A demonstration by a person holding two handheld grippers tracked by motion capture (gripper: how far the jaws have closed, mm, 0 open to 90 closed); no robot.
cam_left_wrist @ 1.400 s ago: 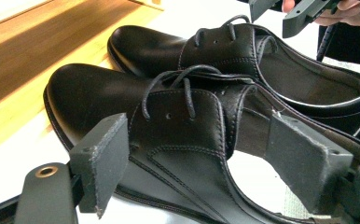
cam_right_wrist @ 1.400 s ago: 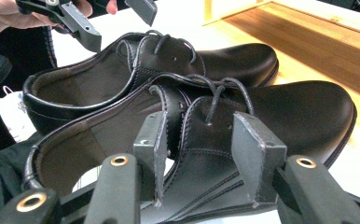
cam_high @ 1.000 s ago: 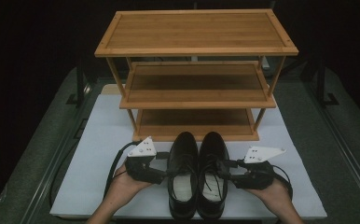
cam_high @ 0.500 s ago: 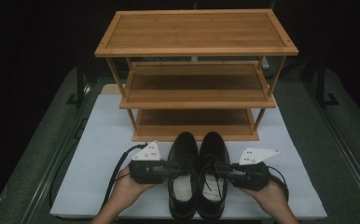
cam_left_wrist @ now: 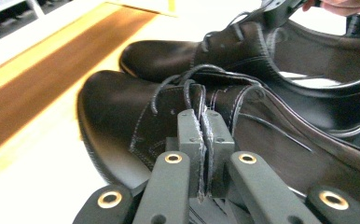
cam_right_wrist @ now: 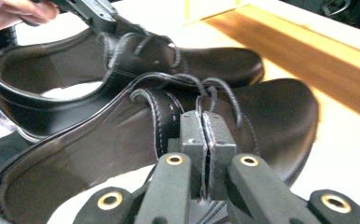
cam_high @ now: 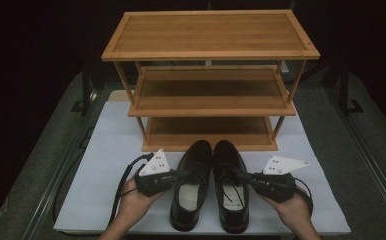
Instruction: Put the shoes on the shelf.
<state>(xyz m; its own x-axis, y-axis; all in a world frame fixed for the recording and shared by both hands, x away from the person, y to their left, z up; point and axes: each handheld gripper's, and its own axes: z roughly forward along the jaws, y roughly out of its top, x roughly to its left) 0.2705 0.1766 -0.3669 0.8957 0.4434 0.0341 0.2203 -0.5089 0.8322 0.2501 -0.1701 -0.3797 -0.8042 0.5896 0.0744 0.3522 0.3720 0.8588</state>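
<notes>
left gripper (cam_left_wrist: 201,122) jaws have just been closing, now clamp left black leather lace-up shoe (cam_high: 190,184) side | right gripper (cam_right_wrist: 206,122) likewise, right black leather lace-up shoe (cam_high: 231,182) | both before three-tier bamboo rack (cam_high: 208,50)

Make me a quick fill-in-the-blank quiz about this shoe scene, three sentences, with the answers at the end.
1. The wooden rack has ____ shelves.
2. The left gripper has its jaws shut on the side of the ____ shoe.
3. The right shoe stands with its toe pointing toward the ____.

Missing words: three; left; rack
</notes>
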